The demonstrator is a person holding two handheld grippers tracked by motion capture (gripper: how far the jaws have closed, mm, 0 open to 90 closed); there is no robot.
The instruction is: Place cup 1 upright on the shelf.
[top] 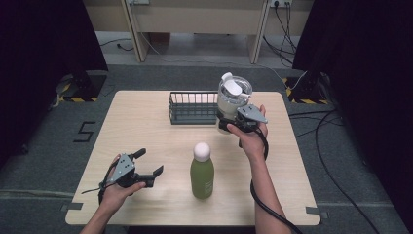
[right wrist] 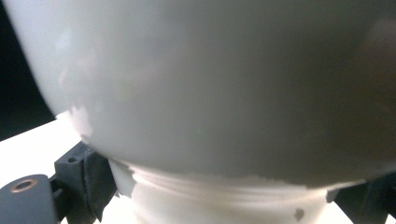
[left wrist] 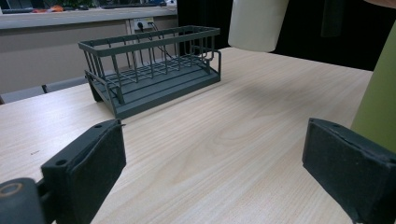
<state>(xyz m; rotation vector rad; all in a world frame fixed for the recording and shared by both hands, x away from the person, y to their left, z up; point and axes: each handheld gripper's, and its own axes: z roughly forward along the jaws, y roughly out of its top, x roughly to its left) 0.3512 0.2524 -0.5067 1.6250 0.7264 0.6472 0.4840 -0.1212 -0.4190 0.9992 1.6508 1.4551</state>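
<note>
A white tumbler (top: 233, 97) with a clear lid hangs above the table's back right, my right gripper (top: 234, 125) shut on its lower part. In the right gripper view its pale wall (right wrist: 210, 84) looms close between the jaws of the right gripper (right wrist: 229, 198). The left gripper view has its base (left wrist: 257, 23) off the wood. A green bottle (top: 202, 175) with a white cap stands upright at the front middle. My left gripper (top: 151, 161) rests open at the front left, nothing between its pads (left wrist: 93, 172), with the bottle (left wrist: 378, 102) just to its right.
A dark wire basket (top: 192, 107) sits empty at the back middle of the wooden table (top: 146, 126), just left of the tumbler, and it lies ahead in the left gripper view as basket (left wrist: 149, 70). Cables run over the floor at the right.
</note>
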